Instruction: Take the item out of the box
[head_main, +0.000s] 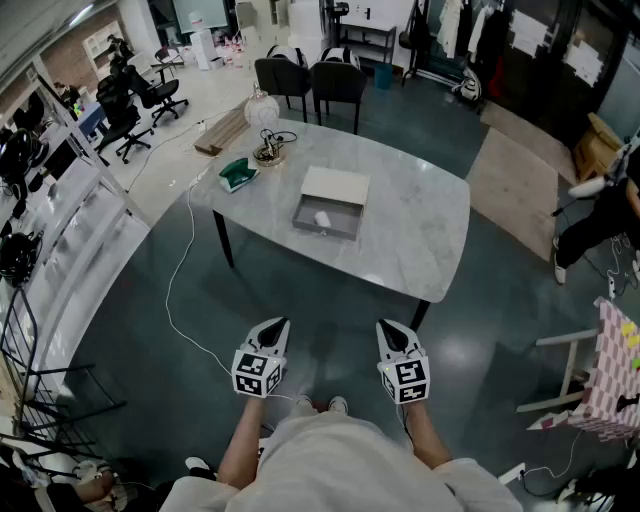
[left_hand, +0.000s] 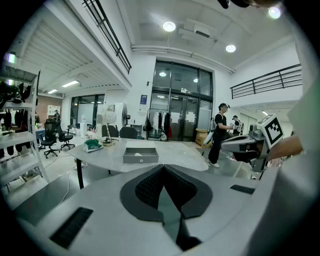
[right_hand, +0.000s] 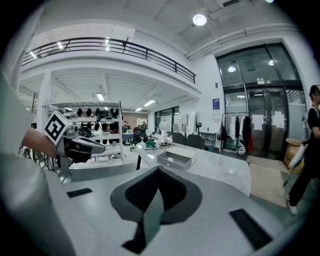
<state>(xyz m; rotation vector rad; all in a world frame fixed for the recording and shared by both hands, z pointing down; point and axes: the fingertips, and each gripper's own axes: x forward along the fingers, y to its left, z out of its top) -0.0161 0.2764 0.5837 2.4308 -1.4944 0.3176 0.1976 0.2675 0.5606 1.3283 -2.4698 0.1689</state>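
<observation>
An open grey box (head_main: 327, 215) lies on the marble table (head_main: 420, 230), with a small white item (head_main: 322, 217) inside and its pale lid (head_main: 336, 186) just behind. The box also shows far ahead in the left gripper view (left_hand: 140, 155) and the right gripper view (right_hand: 176, 159). My left gripper (head_main: 279, 325) and right gripper (head_main: 386, 327) are held side by side over the floor, well short of the table's near edge. Both are shut with nothing between the jaws.
A green object (head_main: 238, 175) and a glass-like lamp with cable (head_main: 264, 118) sit at the table's far left. Two dark chairs (head_main: 310, 85) stand behind it. Shelving (head_main: 50, 250) lines the left. A person (head_main: 600, 220) stands at right, near a white chair (head_main: 590, 375).
</observation>
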